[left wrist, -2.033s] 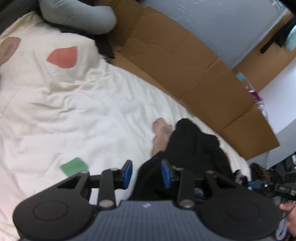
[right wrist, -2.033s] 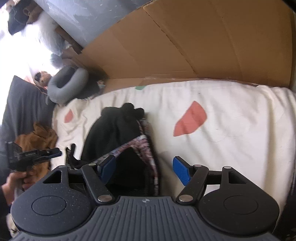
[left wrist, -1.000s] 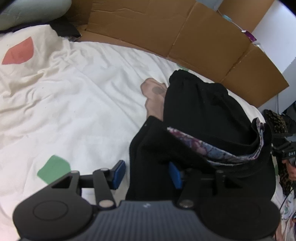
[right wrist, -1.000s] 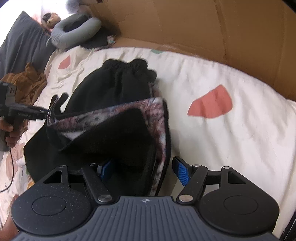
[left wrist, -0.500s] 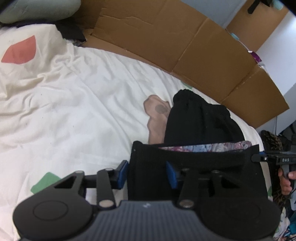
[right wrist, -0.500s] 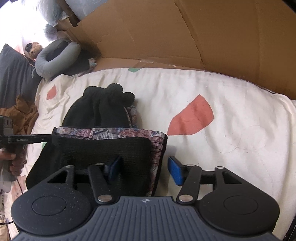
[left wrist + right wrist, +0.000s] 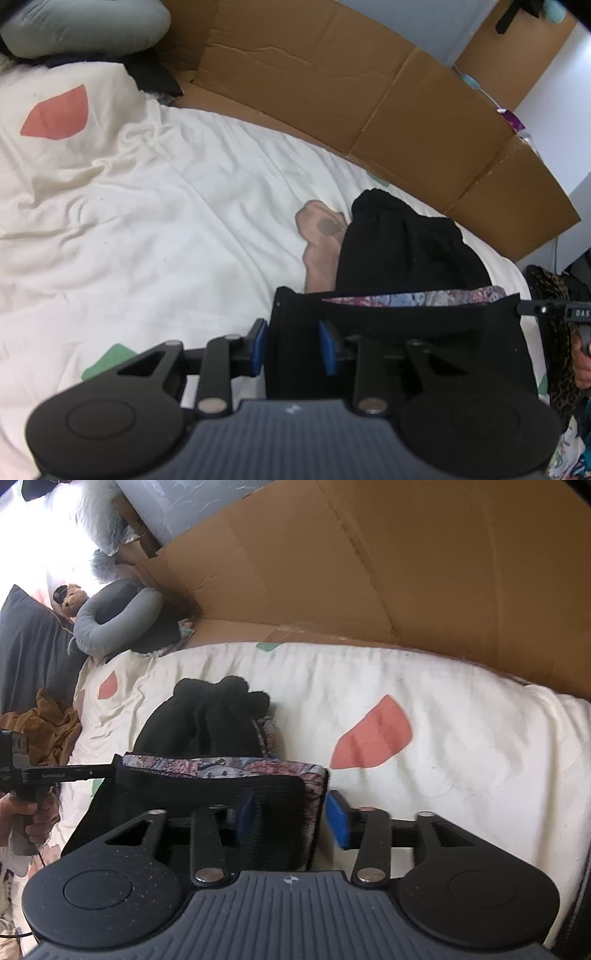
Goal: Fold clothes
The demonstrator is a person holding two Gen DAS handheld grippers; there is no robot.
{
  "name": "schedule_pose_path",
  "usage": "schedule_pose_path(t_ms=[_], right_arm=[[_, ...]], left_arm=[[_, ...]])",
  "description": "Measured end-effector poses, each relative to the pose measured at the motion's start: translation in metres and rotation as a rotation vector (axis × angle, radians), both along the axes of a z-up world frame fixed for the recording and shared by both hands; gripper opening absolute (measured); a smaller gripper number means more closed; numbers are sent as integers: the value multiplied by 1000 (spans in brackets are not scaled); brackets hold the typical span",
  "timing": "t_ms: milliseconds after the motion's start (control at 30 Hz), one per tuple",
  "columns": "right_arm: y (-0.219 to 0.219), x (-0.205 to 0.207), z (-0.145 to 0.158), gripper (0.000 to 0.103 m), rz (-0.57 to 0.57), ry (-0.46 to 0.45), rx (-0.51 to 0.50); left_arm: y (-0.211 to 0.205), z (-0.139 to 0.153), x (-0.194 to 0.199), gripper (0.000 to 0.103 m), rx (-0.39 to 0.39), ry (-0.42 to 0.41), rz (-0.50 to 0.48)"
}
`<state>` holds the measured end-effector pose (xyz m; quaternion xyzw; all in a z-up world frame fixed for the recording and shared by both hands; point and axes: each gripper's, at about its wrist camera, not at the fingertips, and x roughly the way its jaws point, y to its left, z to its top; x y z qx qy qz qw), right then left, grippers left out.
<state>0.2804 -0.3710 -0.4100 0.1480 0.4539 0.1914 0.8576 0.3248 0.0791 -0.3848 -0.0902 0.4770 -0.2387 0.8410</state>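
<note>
A black garment point(image 7: 406, 258) with a floral patterned lining point(image 7: 417, 298) lies on a white bed sheet point(image 7: 147, 229). Its near edge is lifted and stretched between my two grippers. My left gripper point(image 7: 293, 347) is shut on the garment's left corner. My right gripper point(image 7: 291, 818) is shut on the right corner point(image 7: 314, 797), where the lining point(image 7: 221, 766) shows along the top edge. The far part of the garment point(image 7: 207, 716) rests bunched on the bed. Each gripper shows at the edge of the other's view.
Brown cardboard panels point(image 7: 369, 92) stand along the bed's far side. A grey neck pillow point(image 7: 114, 616) and a dark cushion point(image 7: 29, 650) lie at the head end, with a brown garment point(image 7: 51, 723) beside them. The sheet has red point(image 7: 373, 734) and green point(image 7: 107, 362) patches.
Both grippers closed on the garment's near edge over the last two seconds, then lifted it and pulled it taut between them. The far part stays on the bed.
</note>
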Motion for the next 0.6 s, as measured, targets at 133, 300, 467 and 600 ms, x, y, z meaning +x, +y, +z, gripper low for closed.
schedule_pose_path(t_ms=[133, 300, 467, 600], right_arm=[[8, 2, 0, 12, 19, 2, -21], [6, -1, 9, 4, 9, -17, -32], [6, -1, 13, 4, -5, -36, -50], [7, 4, 8, 4, -16, -31, -57]], left_arm=[[-2, -2, 3, 31, -3, -3, -3], [0, 2, 2, 7, -10, -35, 8], [5, 10, -2, 3, -25, -91, 21], [6, 11, 0, 3, -24, -96, 35]])
